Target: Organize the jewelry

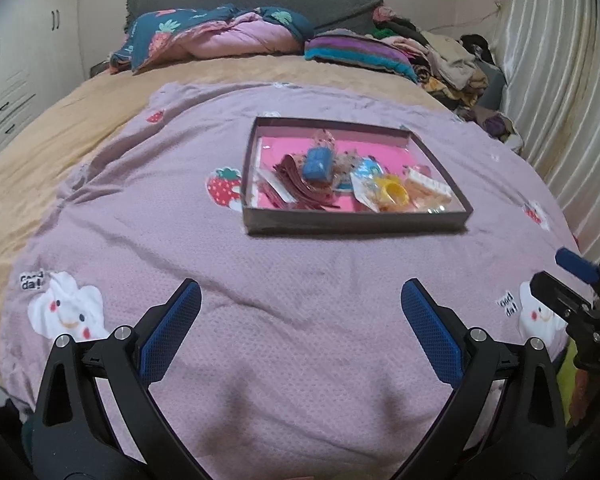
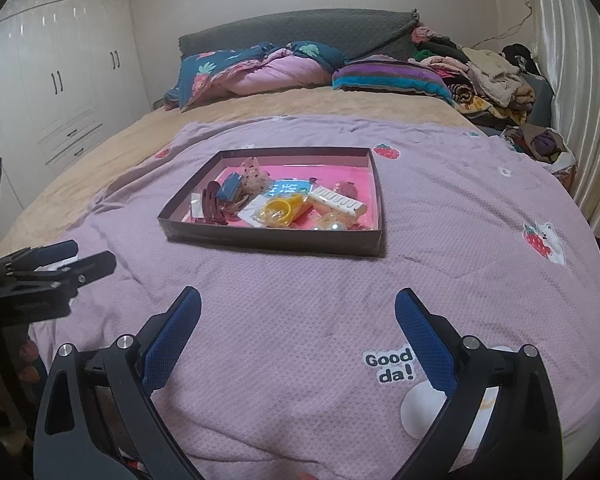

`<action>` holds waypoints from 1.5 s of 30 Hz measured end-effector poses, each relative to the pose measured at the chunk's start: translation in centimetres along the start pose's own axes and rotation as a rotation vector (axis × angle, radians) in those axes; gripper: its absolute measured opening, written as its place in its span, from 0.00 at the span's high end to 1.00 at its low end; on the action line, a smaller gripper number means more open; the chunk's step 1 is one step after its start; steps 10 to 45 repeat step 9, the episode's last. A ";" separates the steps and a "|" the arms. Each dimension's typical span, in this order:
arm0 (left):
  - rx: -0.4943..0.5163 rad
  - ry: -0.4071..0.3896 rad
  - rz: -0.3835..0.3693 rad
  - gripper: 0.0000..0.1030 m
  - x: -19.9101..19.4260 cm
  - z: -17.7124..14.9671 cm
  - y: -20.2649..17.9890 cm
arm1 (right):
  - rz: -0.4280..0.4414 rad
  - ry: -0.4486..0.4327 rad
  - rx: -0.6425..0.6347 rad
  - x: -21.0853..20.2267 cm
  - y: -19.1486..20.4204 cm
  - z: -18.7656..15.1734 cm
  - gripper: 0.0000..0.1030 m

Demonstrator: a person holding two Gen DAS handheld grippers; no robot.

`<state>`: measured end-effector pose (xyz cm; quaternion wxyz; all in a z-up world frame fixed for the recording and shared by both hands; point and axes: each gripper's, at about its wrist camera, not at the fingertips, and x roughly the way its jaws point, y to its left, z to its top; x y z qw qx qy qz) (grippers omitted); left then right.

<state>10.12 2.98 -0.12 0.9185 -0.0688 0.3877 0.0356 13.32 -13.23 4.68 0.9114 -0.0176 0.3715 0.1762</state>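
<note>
Ahead, bedding and a clothes pile are crowding the headboard end, while bare lilac quilt is lying between you and the tray. You are holding left gripper and right gripper released, empty; the dark-walled, pink-floored tray is sitting mid-quilt, holding jumbled clips and a yellow ring.

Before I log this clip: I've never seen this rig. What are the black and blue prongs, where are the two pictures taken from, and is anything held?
Each picture comes from a camera mounted on a hand-held claw, looking forward between its two blue-padded fingers. The person holds one in each hand. The left claw and the right claw are both open and hold nothing; each also shows at the edge of the other's view. They hover over a lilac blanket on a bed. Ahead sits a shallow dark tray with a pink floor, holding mixed hair clips and trinkets, among them a yellow ring and a blue clip.
</note>
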 end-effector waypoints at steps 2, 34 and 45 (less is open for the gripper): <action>-0.029 0.012 0.028 0.09 0.8 0.7 1.4 | -0.003 -0.001 0.019 0.5 -0.8 0.3 0.04; -0.169 0.044 0.188 0.09 6.3 4.8 12.1 | -0.141 0.035 0.181 6.0 -11.0 3.5 0.04; -0.169 0.044 0.188 0.09 6.3 4.8 12.1 | -0.141 0.035 0.181 6.0 -11.0 3.5 0.04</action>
